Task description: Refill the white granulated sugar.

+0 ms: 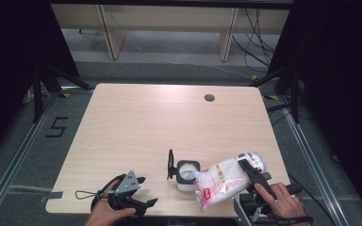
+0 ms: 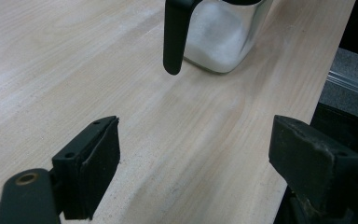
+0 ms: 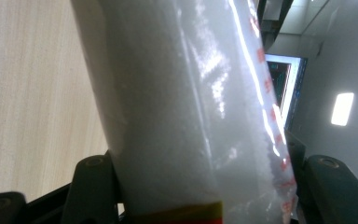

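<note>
Right gripper [image 1: 250, 172] clamped across clear plastic bag of white granules [image 1: 221, 181], tilted mouth-down toward square glass jar with hinged black lid [image 1: 187, 173] just beyond jaws, probably for pouring. Left gripper [image 1: 141, 192] spread, empty, resting near jar's other side on pale wooden table [image 1: 160, 117].

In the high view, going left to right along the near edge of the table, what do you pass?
Left gripper → black lid standing open → clear container with white powder → plastic bag of white powder → right gripper clamped on the bag.
</note>
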Action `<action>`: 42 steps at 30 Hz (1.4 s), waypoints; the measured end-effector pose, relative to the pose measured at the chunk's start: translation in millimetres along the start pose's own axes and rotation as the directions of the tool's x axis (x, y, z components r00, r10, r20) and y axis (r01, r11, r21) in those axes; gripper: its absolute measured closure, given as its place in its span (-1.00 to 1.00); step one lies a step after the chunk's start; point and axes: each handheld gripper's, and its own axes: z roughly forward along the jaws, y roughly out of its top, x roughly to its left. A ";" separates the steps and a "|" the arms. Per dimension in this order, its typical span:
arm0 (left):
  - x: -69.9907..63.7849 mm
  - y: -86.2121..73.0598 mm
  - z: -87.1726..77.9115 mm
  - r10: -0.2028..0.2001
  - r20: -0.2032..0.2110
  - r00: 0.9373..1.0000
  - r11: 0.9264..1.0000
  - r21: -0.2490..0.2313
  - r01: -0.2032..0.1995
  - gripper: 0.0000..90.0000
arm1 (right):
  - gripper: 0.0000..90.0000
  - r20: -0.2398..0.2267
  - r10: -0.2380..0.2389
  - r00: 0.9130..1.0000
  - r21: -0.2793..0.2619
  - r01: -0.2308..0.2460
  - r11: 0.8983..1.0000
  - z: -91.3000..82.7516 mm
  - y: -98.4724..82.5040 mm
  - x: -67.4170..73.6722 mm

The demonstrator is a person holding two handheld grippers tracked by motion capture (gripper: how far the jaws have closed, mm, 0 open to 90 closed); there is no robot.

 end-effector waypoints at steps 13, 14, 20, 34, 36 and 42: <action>0.4 0.1 0.0 0.005 -0.001 1.000 1.000 -0.001 -0.005 -0.64 | -0.03 -0.002 -0.010 1.000 -0.011 0.010 1.000 -0.1 0.2 -2.3; 0.3 0.0 0.0 0.003 -0.001 1.000 1.000 -0.002 -0.003 -0.64 | -0.02 -0.005 -0.004 1.000 -0.003 0.004 1.000 -0.3 -0.7 -1.9; -1.0 0.0 1.1 -0.009 -0.002 1.000 1.000 -0.014 0.009 -0.64 | -0.02 -0.002 -0.018 1.000 -0.001 0.018 1.000 -0.2 -3.1 -2.8; -0.9 0.2 0.7 -0.008 -0.002 1.000 1.000 -0.013 0.008 -0.64 | -0.02 -0.005 0.027 1.000 -0.021 -0.027 0.999 -0.5 -1.6 -0.7; -1.0 0.1 0.8 -0.008 -0.003 1.000 1.000 -0.013 0.008 -0.64 | -0.02 -0.007 0.007 1.000 -0.011 -0.007 1.000 -0.3 -2.9 -1.6; -1.1 0.0 1.1 -0.008 -0.003 1.000 1.000 -0.014 0.008 -0.64 | -0.02 -0.006 -0.011 1.000 -0.011 0.011 1.000 -0.3 -2.3 -1.5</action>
